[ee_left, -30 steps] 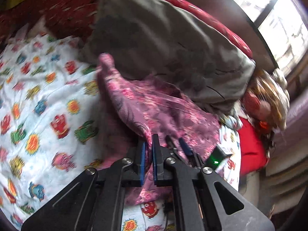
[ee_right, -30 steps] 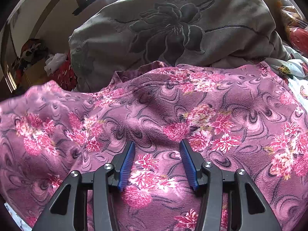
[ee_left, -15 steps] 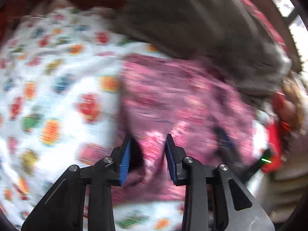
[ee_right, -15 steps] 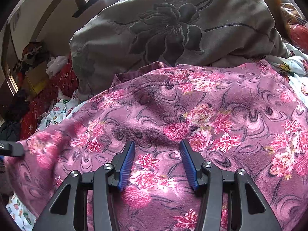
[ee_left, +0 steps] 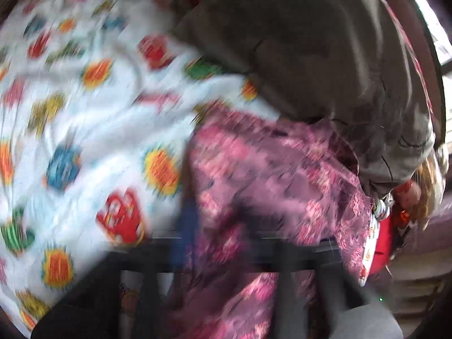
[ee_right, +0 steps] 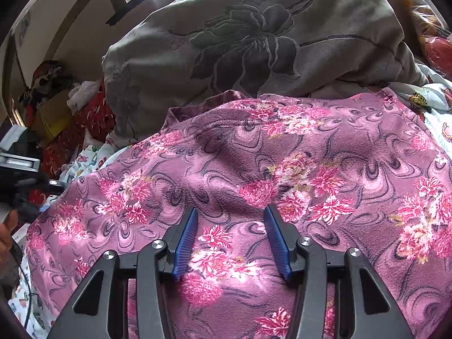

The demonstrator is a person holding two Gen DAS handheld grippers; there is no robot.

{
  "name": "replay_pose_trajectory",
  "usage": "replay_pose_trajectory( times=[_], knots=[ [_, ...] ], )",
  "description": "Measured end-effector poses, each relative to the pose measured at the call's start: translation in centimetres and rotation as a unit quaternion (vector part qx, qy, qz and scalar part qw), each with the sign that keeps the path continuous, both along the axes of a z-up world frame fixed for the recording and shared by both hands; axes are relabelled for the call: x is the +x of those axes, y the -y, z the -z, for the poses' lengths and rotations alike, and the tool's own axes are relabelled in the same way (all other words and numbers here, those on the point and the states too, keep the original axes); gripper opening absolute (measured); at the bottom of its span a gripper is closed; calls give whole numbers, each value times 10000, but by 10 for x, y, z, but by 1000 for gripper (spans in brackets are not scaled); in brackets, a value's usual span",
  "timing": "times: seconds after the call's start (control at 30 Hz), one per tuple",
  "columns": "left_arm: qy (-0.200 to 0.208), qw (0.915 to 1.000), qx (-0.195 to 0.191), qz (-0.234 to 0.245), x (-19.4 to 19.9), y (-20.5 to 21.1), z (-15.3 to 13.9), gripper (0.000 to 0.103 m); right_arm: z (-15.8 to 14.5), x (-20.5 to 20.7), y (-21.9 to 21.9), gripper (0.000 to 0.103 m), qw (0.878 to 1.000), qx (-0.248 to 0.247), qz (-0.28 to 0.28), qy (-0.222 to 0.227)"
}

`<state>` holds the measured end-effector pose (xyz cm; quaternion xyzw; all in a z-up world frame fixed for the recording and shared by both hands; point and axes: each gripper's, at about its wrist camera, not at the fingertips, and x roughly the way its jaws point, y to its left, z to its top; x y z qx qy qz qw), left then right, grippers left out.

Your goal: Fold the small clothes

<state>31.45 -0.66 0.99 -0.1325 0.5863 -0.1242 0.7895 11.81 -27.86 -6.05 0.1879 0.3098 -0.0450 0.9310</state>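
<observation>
The right gripper [ee_right: 230,240] is standing about half open above the purple flowered garment [ee_right: 282,169]. Its blue pads [ee_right: 186,243] are gripping nothing; cloth is lying in the gap between the jaws and under them, and whether the tips are touching it cannot be told.

The left wrist view is strongly blurred. There the left gripper [ee_left: 220,243] is appearing only as dark smears at the bottom, over the same garment [ee_left: 268,183]. The picture does not show its jaws clearly; they are closing to nearly shut at this moment. Cloth of the garment is lying around them, but whether a fold is pinched between the pads cannot be told. In the right wrist view this gripper [ee_right: 42,183] is seen at the left edge of the garment, with part of a hand [ee_right: 7,231] just below it.

The garment is lying spread on the white cartoon-print sheet [ee_left: 84,113]. Its far edge is touching the grey pillow with a flower pattern [ee_right: 254,42], so there is no room on that side. To the left of the garment the sheet is lying bare and open. On the right of the garment, a narrow strip of sheet [ee_right: 438,104] is showing.
</observation>
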Motion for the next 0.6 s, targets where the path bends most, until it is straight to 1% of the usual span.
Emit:
replay_pose_trajectory(
  times=[0.03,0.07,0.13,0.17,0.2,0.23,0.27,0.3,0.33,0.37,0.4,0.47,0.5,0.53,0.57,0.6],
  knots=[
    [300,9995,108,-25,0,3,-10,2,0,0,0,52,10000,2,0,3],
    [714,9972,203,-50,0,6,-24,2,0,0,0,52,10000,7,-1,4],
    [1218,9921,284,-9,4,11,-43,1,0,1,0,52,10000,13,-7,7],
    [1340,9901,415,-13,10,13,-47,1,0,1,0,52,10000,13,-6,7],
    [1316,9891,657,-16,19,14,-44,1,0,1,0,52,10000,13,-7,5],
    [1165,9889,921,27,27,16,-36,1,1,2,0,52,10000,11,-10,5],
    [822,9903,1118,84,37,14,-22,1,1,2,0,52,10000,7,-12,1],
    [538,9916,1177,42,42,7,-13,1,0,2,0,52,10000,1,-10,-3],
    [308,9939,1054,-41,44,-2,-5,1,1,2,0,52,10000,-1,-14,-3],
    [187,9967,778,-100,42,-11,-2,1,1,3,0,52,10000,5,-16,-2],
    [93,9990,409,-181,37,-23,0,1,1,3,0,52,10000,11,-19,0],
    [-153,9995,-147,-229,23,-44,2,5,1,4,0,52,10000,-3,-21,-14],
    [-243,9991,-286,-217,17,-51,3,6,0,4,0,52,10000,-12,-22,-24],
    [-331,9981,-473,-201,6,-60,4,11,-1,5,-1,52,10000,-18,-25,-54],
    [-370,9974,-605,-147,-7,-68,3,18,-2,7,0,52,9999,-11,-35,-98],
    [-376,9971,-661,-105,-16,-71,2,23,-6,9,0,52,9997,24,-54,-229]
  ],
)
